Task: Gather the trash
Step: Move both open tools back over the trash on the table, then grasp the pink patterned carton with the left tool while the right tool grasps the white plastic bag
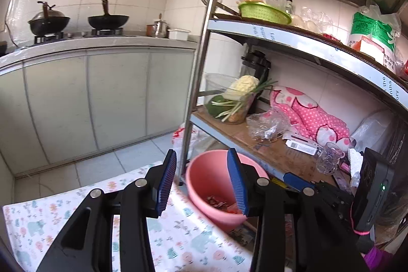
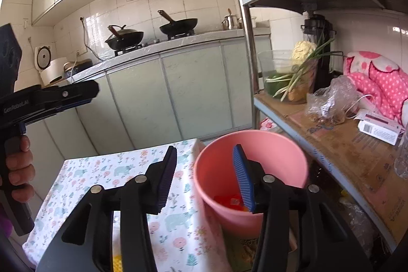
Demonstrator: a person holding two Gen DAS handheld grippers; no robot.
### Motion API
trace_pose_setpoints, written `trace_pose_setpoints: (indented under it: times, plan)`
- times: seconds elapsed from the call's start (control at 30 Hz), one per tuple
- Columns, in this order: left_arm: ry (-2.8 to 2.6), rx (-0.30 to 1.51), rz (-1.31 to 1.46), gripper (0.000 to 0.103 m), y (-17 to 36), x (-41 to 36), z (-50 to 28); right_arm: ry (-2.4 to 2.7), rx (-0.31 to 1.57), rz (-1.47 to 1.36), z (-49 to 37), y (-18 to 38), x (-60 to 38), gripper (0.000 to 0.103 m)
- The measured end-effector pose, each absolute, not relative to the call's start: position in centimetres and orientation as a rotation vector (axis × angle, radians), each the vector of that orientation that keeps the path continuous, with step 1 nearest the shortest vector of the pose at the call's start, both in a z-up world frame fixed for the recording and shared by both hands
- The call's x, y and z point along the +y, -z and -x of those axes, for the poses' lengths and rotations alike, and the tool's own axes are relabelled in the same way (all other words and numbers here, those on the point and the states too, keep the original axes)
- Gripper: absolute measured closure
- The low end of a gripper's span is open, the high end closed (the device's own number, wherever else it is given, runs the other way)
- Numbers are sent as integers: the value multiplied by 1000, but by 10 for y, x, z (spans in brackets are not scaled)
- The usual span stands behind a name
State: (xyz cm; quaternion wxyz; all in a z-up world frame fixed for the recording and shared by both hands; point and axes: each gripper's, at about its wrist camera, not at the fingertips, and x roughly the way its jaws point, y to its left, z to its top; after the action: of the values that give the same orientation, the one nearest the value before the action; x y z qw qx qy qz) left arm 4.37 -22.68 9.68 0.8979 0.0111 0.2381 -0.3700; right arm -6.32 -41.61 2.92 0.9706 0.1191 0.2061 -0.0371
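left gripper [image 1: 202, 181] spread, empty | right gripper [image 2: 205, 176] spread, empty | bin [image 2: 275, 144] holds scraps [image 2: 230, 202]

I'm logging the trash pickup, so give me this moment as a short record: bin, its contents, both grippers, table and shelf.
bin: pink bucket, upright beside the table, below the shelf edge
contents: red and brownish scraps at the bottom
left gripper: open, nothing between the pads
right gripper: open, nothing held, one finger in front of the bucket's mouth
table: floral cloth covers it
shelf: glass bowl of vegetables, crumpled clear bag, pink dotted cloth
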Motion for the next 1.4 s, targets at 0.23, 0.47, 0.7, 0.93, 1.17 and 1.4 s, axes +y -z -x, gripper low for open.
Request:
trace_pose_setpoints:
  times: [0.23,0.47,0.7,0.93,1.17,1.4]
  plan:
    - [673,459,-56,62,-105,-157,-23,-1,430,-222,62,-34,-390,53]
    - [562,509,-44,62,-89,-86,-5,-76,465,-193,63,-31,-364,53]
    - [526,612,-53,62,-50,-47,15,-142,509,-180,68,-23,-340,53]
    - [555,707,-148,62,-7,-40,43,-181,569,-162,73,-11,-321,53]
    - [557,784,-303,62,43,-38,68,-204,627,-165,73,2,-310,53]
    - [550,766,-358,67,68,-39,72,-234,657,-185,69,8,-307,45]
